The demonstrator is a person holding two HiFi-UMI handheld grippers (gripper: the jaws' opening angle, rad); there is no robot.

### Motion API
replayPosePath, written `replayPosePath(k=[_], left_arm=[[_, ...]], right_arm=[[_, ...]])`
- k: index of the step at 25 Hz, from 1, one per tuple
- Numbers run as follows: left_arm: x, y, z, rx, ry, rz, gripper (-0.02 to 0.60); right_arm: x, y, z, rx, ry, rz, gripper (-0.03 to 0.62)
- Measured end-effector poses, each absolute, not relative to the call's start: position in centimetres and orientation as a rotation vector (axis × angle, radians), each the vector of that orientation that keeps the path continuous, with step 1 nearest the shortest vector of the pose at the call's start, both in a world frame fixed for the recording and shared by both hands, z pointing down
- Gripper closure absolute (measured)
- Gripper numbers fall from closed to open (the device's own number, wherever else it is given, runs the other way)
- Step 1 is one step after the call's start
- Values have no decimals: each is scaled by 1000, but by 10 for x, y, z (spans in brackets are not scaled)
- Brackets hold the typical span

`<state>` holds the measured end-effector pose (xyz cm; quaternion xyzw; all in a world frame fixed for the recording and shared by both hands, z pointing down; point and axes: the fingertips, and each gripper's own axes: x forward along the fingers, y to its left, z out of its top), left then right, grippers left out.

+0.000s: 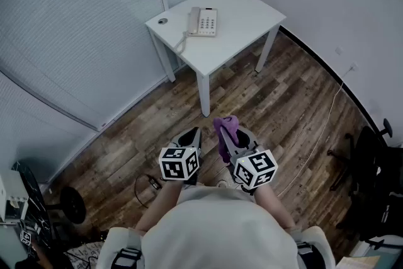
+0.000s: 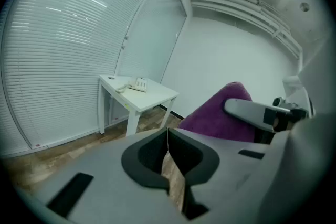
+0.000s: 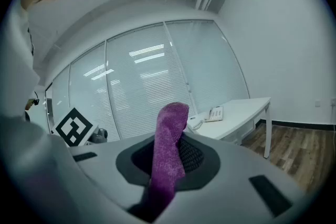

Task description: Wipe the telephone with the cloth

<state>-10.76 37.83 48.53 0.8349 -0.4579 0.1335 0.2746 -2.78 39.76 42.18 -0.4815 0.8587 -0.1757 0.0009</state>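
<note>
**One step done: cloth in grip, wiping not begun**

Right gripper: jaws were closed on the purple cloth. The cloth was pinched low down, and its free end stood up above the jaws in a narrow fold. In the head view the same fold rose just ahead of that gripper's marker cube.

Left gripper: jaws were together with only a hairline seam between the pads and nothing held. It was level with the right gripper and just beside it, both close in front of the person's body.

Telephone: it sat on the white table near the window-side edge, its cord trailing off to the left. It was well apart from both grippers, with open wooden floor between. Nothing touched it.

Progress, as judged: the cloth was picked up, so the fetching part looked complete. The approach to the table, first contact and all wiping strokes were left. The telephone was too small in every view to say whether its surface looked clean or dusty.
</note>
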Motion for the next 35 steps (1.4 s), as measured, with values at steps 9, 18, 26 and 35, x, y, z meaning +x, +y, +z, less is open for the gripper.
replayPosePath(k=[9,18,26,35], left_arm=[[-129,394,484,2206,-1303,336,560],[-103,400,486,2209,-1275,326,561],[-72,411,496,2205,-1268,328,561],[-53,420,501,2185,-1244,332,561]], right_arm=[[-24,415,422,-1539,2678,-560,534],[-2,420,426,-1563,2720,-540,536],[20,427,435,-1544,2710,-569,534],[36,431,433,-1526,2690,-585,534]])
